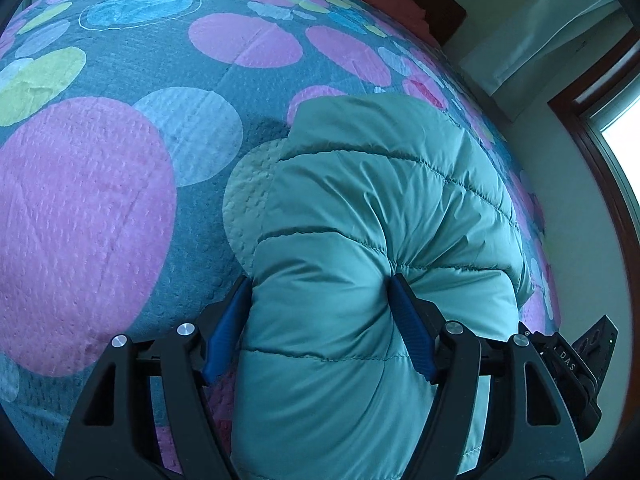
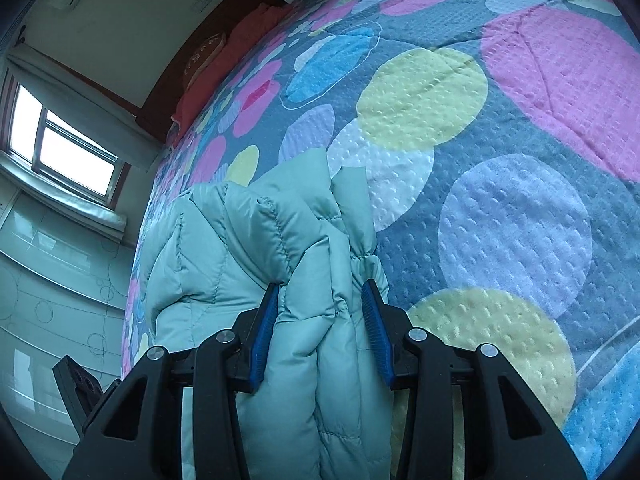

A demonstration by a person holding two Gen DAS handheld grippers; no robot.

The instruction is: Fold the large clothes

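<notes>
A puffy, quilted pale-teal down jacket is lying bundled on a bed covered by a textured blue quilt printed with large pink, yellow and lilac circles, close to the bed's edge on the window side, and both handheld grippers are pointing down into it from the near end. The left gripper is straddling a thick, rounded fold of the jacket; its blue-padded fingers are standing wide, the one pad denting the fabric along a stitched seam and the other lying against the fold's outer flank, so the padding is filling the whole gap and looks to be lightly pinched rather than squeezed hard. The right gripper is standing narrower, its blue pads closing on a gathered bunch of several layers, with what seems to be an elastic cuff or hem just beside the other pad. In both views the jacket's long axis is running straight away from the fingers, up the bed, so the free bulk is lying ahead of both hands and neither looks nearer to it. Any coming fold would seem to turn on carrying these near ends forward along that axis, over the part resting on the quilt.
</notes>
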